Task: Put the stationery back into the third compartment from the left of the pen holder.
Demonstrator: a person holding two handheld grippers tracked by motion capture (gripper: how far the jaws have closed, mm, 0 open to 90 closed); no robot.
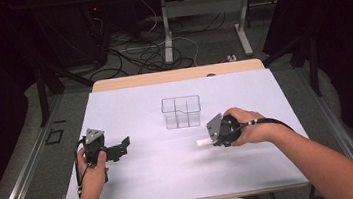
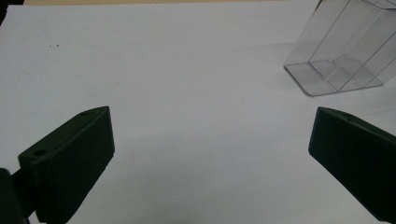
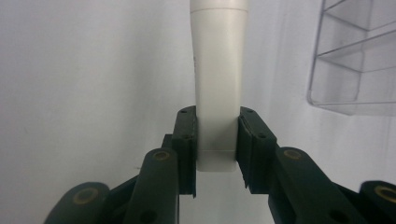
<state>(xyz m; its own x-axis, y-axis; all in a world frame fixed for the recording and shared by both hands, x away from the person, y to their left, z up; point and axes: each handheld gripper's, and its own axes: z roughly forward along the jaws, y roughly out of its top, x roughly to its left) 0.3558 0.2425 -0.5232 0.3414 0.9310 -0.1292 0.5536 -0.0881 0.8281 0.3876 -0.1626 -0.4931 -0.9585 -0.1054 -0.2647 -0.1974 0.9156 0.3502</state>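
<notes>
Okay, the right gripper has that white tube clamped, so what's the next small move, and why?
Probably lift the white tube off the white table and carry it toward the clear divided box. The right gripper is shut on the tube's flat end, the box sits just beyond it, and the left gripper is open and off to the side.

Your high view looks forward and down from above your side, taking in the whole white table (image 1: 183,174) and the floor cables beyond. Your left gripper view sits low, close over the table, facing the clear divided box (image 2: 343,51) at its far right. Your right gripper view looks very closely along its jaws, the same box (image 3: 357,56) at its right edge. All three views share that box (image 1: 181,112).
</notes>
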